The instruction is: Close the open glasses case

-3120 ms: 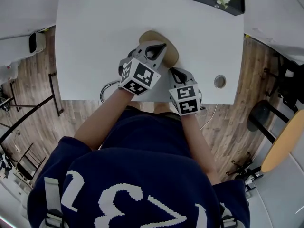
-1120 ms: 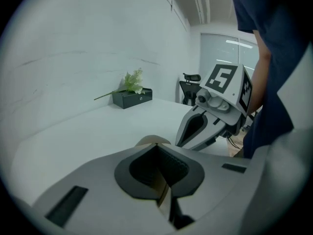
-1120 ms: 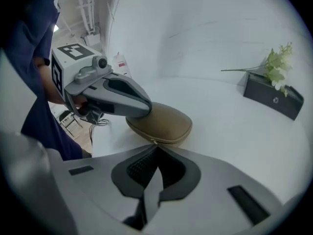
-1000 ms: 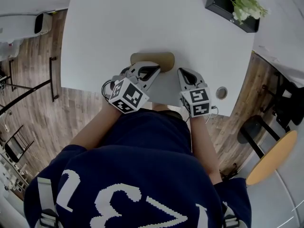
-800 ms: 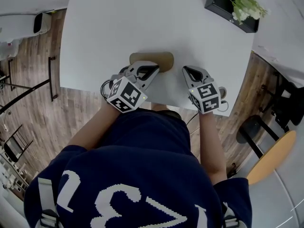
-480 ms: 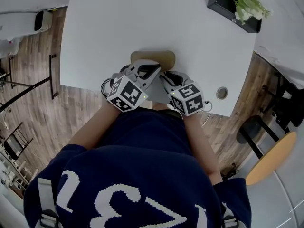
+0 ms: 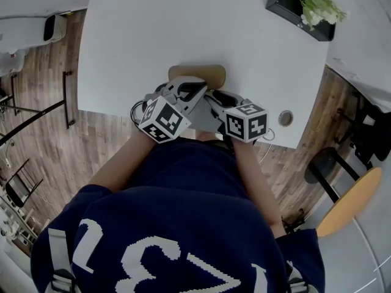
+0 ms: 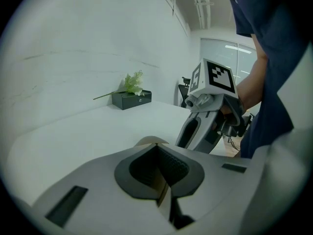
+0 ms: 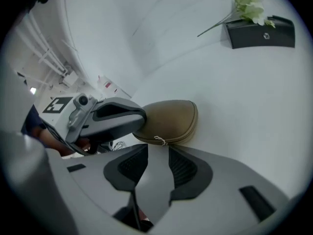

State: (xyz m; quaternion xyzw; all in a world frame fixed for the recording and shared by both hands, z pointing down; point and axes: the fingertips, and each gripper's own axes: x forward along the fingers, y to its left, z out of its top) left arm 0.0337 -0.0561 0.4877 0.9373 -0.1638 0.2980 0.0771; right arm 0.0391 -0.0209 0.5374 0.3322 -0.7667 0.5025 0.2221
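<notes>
A tan glasses case (image 7: 198,75) lies flat with its lid down on the white table (image 7: 153,35), close to the front edge. My left gripper (image 7: 190,91) is shut on the case's near end; in the left gripper view a tan sliver of the case (image 8: 149,142) sits between its pads (image 8: 171,168). My right gripper (image 7: 214,97) points left at the case from the right side. Its jaws are opening, with only table showing between them. In the right gripper view the case (image 9: 171,120) and its zip cord (image 9: 159,141) lie just beyond the right gripper (image 9: 156,153).
A black planter box with white flowers (image 7: 299,8) stands at the table's far right corner. A round cable hole (image 7: 284,118) sits near the front right edge. Wooden floor and a yellow chair seat (image 7: 351,200) lie beyond the table.
My right gripper swung out to the right, came back left next to the case, rolled so its marker cube faces up, and its jaws opened. The left gripper stayed on the case.
</notes>
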